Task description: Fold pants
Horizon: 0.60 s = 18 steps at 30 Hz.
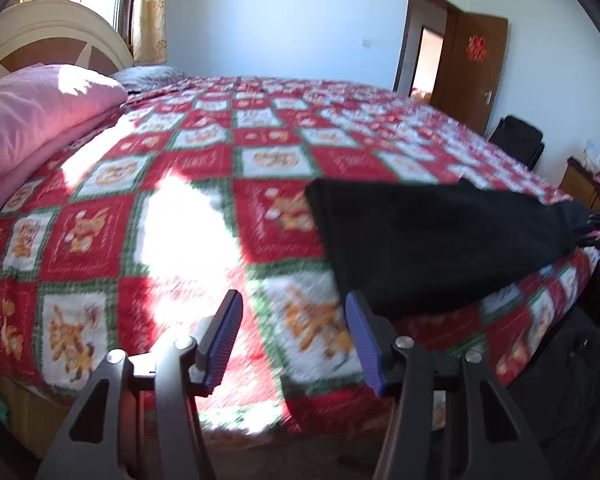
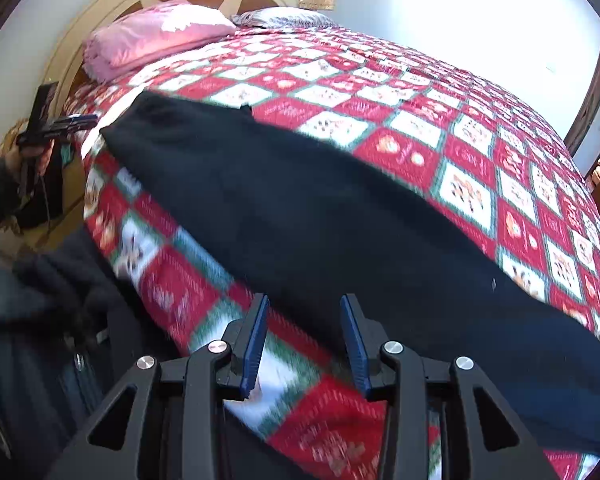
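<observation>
Left tongs (image 1: 294,336) part-open, nothing between the pads, over the bed edge just left of the black pants (image 1: 432,236). Right tongs (image 2: 305,340) also part-open, empty, at the pants' near edge. Pants lie flat along the near side of the red checked blanket (image 2: 420,132); pink pillow (image 1: 36,116) at the headboard.

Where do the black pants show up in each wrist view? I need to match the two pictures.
Left wrist view: the black pants lie at right of centre, near the bed's edge, just beyond the right finger of the left claw.
Right wrist view: they run diagonally from upper left to lower right.
Shared landmark: the pink pillow by the headboard.
</observation>
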Motion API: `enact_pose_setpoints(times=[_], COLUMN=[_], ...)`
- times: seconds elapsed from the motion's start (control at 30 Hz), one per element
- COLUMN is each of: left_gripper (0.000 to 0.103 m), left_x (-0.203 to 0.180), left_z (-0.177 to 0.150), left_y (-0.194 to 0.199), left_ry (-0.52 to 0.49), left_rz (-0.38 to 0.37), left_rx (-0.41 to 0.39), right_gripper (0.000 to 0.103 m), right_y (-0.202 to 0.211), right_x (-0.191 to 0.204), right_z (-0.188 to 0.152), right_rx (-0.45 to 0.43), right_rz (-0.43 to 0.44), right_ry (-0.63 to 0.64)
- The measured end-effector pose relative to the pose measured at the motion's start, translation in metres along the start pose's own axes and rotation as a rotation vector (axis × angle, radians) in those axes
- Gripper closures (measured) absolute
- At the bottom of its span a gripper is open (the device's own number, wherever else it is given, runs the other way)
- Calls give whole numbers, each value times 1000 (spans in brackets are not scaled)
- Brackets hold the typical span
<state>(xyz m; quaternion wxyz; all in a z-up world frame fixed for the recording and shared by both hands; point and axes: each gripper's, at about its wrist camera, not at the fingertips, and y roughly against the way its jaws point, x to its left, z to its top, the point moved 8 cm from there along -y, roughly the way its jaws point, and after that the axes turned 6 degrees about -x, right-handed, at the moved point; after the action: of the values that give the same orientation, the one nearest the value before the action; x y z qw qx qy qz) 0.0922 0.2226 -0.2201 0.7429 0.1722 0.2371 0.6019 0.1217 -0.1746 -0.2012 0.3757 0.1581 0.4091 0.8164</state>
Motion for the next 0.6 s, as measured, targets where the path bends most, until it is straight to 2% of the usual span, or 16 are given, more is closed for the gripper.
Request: enact_pose_setpoints(times=[0.07,0.27,0.43,0.53,0.6], left_gripper=[47,44,44,43,41], left_x=[-13,-60,-84,-81,-80], left_z=[13,45,33,21,19], left_y=[-7,-37,-64,-71,-69], left_ry=[2,-38,-132,-174,-191], left_rz=[-20,-75,-31,33,49], left_rx=[-24,-75,-44,-50,-72], right_gripper=[64,64,64,64,64], right_y=[-9,-47,-102,-134,-154], right_x=[1,13,25,30,33], right_z=[23,101,148,161,164], right_rx=[-22,-92,-73,-36,-1], right_rz=[10,130,190,213,242], right_ry=[-41,-216,-319,-379,-429])
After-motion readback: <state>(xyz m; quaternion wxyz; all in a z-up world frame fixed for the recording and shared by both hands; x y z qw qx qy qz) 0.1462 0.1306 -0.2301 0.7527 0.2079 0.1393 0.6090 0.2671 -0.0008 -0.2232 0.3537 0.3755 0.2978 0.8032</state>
